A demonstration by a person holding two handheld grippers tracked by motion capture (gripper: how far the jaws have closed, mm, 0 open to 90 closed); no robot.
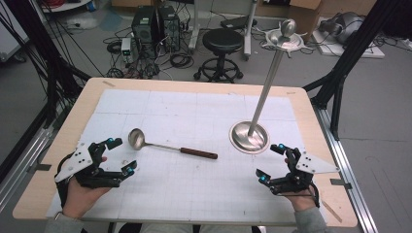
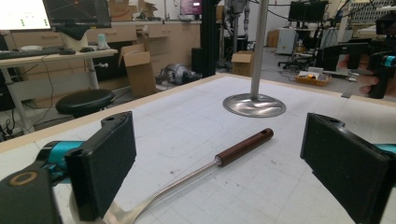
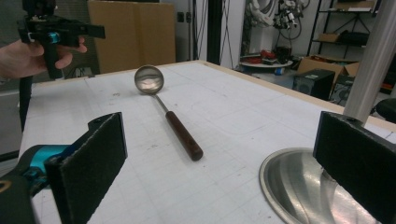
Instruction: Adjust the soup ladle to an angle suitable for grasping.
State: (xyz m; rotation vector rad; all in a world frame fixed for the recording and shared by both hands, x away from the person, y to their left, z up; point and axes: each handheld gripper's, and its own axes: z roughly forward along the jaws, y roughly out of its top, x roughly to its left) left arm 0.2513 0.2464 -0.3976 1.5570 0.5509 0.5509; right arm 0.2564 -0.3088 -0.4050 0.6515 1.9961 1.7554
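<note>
A steel ladle with a brown wooden handle lies on the white gridded mat, bowl to the left. Right of it stands a metal stand with a round base, a tall tilted-looking pole and a hooked top. My left gripper is open near the ladle's bowl, nothing between its jaws. The left gripper view has the ladle running away between the open gripper jaws toward the stand base. My right gripper is open just in front of the base. Its view holds the ladle and base.
The wooden table ends close behind each hand at the front edge. Beyond the far edge stand a black stool, computer towers and cables on the floor. Black frame posts flank the table's sides.
</note>
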